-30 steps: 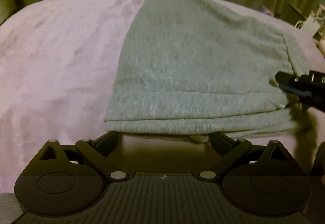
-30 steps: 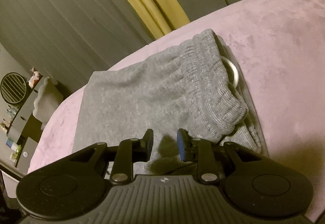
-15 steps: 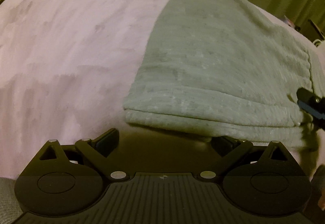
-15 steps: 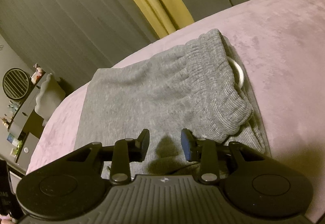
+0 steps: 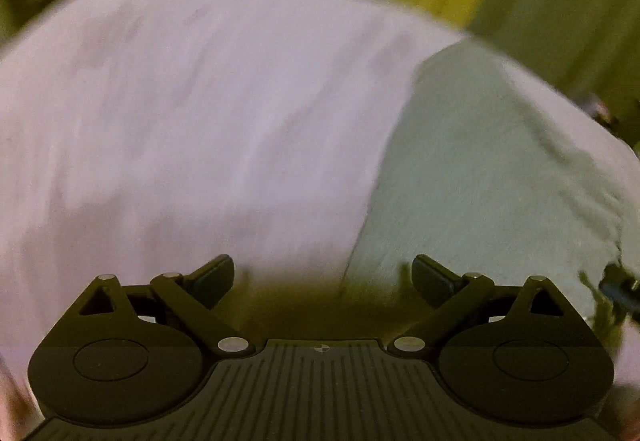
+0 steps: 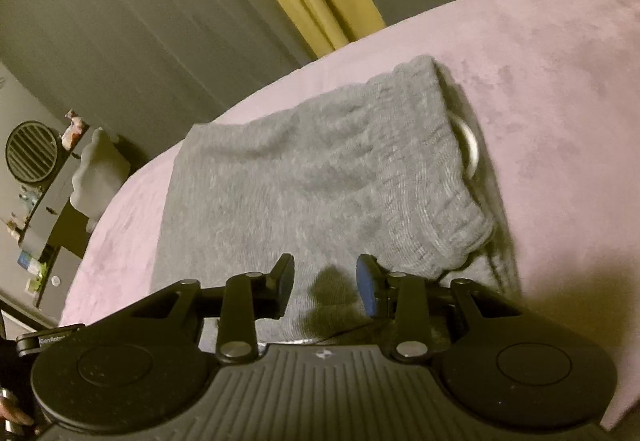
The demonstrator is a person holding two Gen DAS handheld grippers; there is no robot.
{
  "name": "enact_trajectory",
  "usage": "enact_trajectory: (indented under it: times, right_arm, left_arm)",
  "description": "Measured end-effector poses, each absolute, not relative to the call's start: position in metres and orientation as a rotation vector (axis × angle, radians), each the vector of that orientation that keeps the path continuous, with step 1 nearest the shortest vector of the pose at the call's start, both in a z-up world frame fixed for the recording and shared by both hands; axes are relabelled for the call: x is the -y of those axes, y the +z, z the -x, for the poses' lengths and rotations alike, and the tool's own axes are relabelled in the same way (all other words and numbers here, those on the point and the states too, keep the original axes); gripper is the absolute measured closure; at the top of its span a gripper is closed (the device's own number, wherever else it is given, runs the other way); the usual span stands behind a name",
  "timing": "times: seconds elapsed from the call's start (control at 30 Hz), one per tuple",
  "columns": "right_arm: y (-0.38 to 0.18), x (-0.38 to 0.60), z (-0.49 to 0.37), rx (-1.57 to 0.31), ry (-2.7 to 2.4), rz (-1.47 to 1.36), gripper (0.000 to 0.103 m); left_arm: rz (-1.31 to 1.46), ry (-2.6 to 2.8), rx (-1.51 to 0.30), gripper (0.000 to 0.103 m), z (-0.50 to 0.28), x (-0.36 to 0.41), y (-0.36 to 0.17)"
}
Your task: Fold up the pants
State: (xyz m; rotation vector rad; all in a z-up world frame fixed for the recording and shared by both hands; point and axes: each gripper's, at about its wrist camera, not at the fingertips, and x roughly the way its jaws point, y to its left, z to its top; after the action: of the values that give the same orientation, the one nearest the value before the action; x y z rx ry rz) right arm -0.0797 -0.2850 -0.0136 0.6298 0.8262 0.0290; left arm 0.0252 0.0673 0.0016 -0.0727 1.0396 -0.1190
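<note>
Over the folded pants (image 6: 320, 177), both grippers' jaws gape — holding nothing

Grey knit pants (image 6: 304, 193), folded into flat rectangular stack, lying on pink bedspread (image 6: 552, 81). Ribbed elastic waistband (image 6: 440, 177) on top layer, at right end, bunched w/ gathers. Left-wrist view: blurred, pants (image 5: 480, 177) at right of frame.
</note>
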Motion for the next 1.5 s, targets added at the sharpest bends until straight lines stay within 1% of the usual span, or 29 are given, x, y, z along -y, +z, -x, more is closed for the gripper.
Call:
enact_trajectory:
  times: [0.03,0.07,0.1,0.13,0.17,0.23,0.3,0.4,0.5,0.67,0.77,0.87,0.9,1.0,1.03,1.1,1.13,1.17,1.23,1.27,1.3,1.33,1.4,1.43,1.47,1.5]
  right_arm:
    - [-0.007,0.289,0.081,-0.814,0.049,-0.634,0.037]
    - [0.002,0.293,0.083,-0.796,0.071,-0.628,0.026]
    - [0.009,0.297,0.086,-0.784,0.084,-0.615,0.021]
    - [0.015,0.301,0.088,-0.776,0.074,-0.594,0.006]
    - [0.021,0.306,0.09,-0.761,0.053,-0.563,0.005]
    - [0.023,0.323,0.09,-0.766,0.007,-0.489,0.005]
    - [0.01,0.344,0.081,-0.832,-0.004,-0.492,0.005]
    - [-0.024,0.375,0.066,-0.956,0.074,-0.66,0.005]
    - [-0.052,0.392,0.055,-1.003,0.115,-0.754,0.005]
    - [-0.081,0.41,0.045,-0.957,0.225,-0.923,0.004]
    - [-0.089,0.411,0.037,-0.907,0.255,-0.994,0.004]
    - [-0.091,0.401,0.03,-0.89,0.29,-0.973,0.004]
    - [-0.091,0.396,0.026,-0.89,0.307,-0.966,0.004]
    - [-0.09,0.384,0.015,-0.909,0.317,-0.953,0.004]
    - [-0.089,0.381,0.012,-0.916,0.321,-0.945,0.005]
    - [-0.089,0.376,0.009,-0.925,0.314,-0.933,0.016]
    - [-0.09,0.374,0.009,-0.931,0.297,-0.93,0.03]
    - [-0.091,0.375,0.011,-0.93,0.287,-0.944,0.035]
    - [-0.094,0.378,0.015,-0.916,0.285,-0.981,0.038]
    - [-0.094,0.379,0.016,-0.917,0.285,-0.982,0.039]
    - [-0.094,0.378,0.016,-0.919,0.286,-0.985,0.039]
    - [-0.094,0.377,0.015,-0.924,0.291,-0.991,0.039]
    - [-0.1,0.382,0.007,-0.939,0.292,-1.014,0.037]
    - [-0.102,0.382,0.005,-0.942,0.299,-1.022,0.033]
    - [-0.104,0.384,0.003,-0.945,0.302,-1.03,0.03]
    - [-0.108,0.389,0.005,-0.949,0.306,-1.032,0.027]
  left_arm:
    - [0.022,-0.162,-1.002,0.003,-0.032,-0.06,0.01]
    - [-0.014,-0.193,-0.975,0.002,-0.038,-0.055,0.016]
    - [-0.033,-0.219,-0.955,0.002,-0.046,-0.051,0.02]
    - [-0.035,-0.254,-0.941,0.002,-0.054,-0.048,0.02]
    - [-0.024,-0.314,-0.942,0.002,-0.063,-0.045,0.018]
    - [0.011,-0.415,-1.004,0.002,-0.084,-0.039,0.005]
    - [0.05,-0.46,-1.087,0.002,-0.104,-0.035,-0.014]
    - [0.128,-0.55,-1.186,0.002,-0.131,-0.034,-0.039]
    - [0.219,-0.656,-1.266,0.001,-0.144,-0.035,-0.059]
    - [0.175,-0.764,-1.267,0.0,-0.157,-0.03,-0.07]
    - [0.127,-0.798,-1.272,0.0,-0.162,-0.017,-0.072]
    - [0.086,-0.82,-1.287,0.0,-0.166,0.001,-0.075]
    - [0.092,-0.827,-1.293,0.0,-0.166,-0.003,-0.076]
    - [0.188,-0.823,-1.321,0.0,-0.177,-0.009,-0.081]
    - [0.225,-0.814,-1.329,0.0,-0.179,-0.013,-0.084]
    - [0.279,-0.796,-1.325,0.0,-0.18,-0.019,-0.088]
    - [0.272,-0.796,-1.318,0.0,-0.178,-0.018,-0.087]
    - [0.246,-0.798,-1.308,0.0,-0.175,-0.015,-0.086]
    - [0.196,-0.805,-1.281,0.0,-0.168,-0.01,-0.082]
    - [0.175,-0.816,-1.264,0.003,-0.164,-0.008,-0.078]
    - [0.171,-0.834,-1.243,0.014,-0.161,-0.005,-0.074]
    - [0.178,-0.856,-1.223,0.023,-0.16,-0.005,-0.071]
    - [0.191,-0.867,-1.217,0.023,-0.161,-0.006,-0.072]
    - [0.184,-0.852,-1.231,0.022,-0.164,-0.006,-0.077]
    - [0.196,-0.843,-1.249,0.02,-0.167,-0.007,-0.083]
    - [0.221,-0.842,-1.253,0.013,-0.169,-0.007,-0.084]
